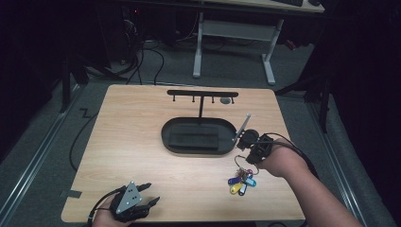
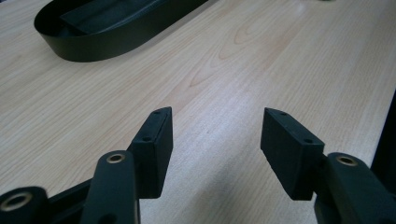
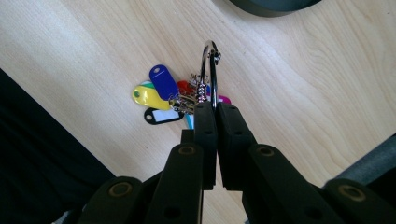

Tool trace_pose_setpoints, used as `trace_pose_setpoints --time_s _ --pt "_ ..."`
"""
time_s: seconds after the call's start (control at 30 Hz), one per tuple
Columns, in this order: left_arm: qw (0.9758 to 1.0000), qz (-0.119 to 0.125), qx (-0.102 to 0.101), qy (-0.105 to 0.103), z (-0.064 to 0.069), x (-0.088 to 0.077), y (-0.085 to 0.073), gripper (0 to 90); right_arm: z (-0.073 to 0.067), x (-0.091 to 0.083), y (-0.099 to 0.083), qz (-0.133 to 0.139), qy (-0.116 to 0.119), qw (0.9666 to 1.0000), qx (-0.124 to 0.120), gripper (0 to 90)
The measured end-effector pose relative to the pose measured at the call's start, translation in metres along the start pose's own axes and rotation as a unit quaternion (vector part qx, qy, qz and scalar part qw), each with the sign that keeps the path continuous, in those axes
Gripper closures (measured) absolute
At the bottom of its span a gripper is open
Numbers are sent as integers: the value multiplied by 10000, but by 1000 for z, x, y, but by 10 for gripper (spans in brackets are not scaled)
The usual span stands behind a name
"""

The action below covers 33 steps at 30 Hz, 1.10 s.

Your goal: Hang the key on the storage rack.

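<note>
the right tongs (image 3: 212,109), at the lower right of the high view, pinch the metal ring (image 3: 209,70) of the key bunch (image 1: 242,182), probably to hang it on the hook rack (image 1: 202,93); the left tongs (image 2: 215,135) gape wide over bare tabletop (image 2: 261,60), idle.

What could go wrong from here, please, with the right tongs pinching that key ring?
1. The right tongs grip only the thin metal ring, so it might slip or twist out.
2. The dangling key tags hang close above the table and could swing or snag on the black tray or the hook rack.
</note>
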State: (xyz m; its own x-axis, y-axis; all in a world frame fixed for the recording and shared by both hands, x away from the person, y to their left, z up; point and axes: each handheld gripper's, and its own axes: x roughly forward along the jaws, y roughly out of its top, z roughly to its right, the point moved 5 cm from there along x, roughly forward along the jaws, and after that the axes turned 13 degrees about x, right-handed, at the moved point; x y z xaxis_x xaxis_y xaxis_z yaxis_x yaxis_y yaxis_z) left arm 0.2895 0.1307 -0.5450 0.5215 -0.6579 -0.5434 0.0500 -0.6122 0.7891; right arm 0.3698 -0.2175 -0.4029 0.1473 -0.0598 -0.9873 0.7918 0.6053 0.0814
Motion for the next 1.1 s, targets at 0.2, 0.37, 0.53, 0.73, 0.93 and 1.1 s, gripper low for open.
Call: trace_pose_setpoints --time_s 0.2,0.37,0.53,0.73,0.93,1.1 --pt "9998 -31 -154 127 -6 -1 -3 446 -2 -21 5 17 -68 10000 -46 880" --pt "9971 -183 -543 508 -22 -4 -11 426 -1 -41 9 157 -29 9999 1 881" --pt "9952 -185 -658 703 -32 -8 -17 430 1 -50 14 210 -54 9998 25 881" --pt "9955 -178 -622 700 -32 -7 -16 424 4 -58 21 221 -82 9997 17 881" --pt "9961 -190 -513 685 -30 -6 -14 430 5 -60 23 305 -90 9995 55 880" --pt "9960 -267 -477 712 -31 -6 -17 430 6 -61 23 301 -46 9995 68 880"
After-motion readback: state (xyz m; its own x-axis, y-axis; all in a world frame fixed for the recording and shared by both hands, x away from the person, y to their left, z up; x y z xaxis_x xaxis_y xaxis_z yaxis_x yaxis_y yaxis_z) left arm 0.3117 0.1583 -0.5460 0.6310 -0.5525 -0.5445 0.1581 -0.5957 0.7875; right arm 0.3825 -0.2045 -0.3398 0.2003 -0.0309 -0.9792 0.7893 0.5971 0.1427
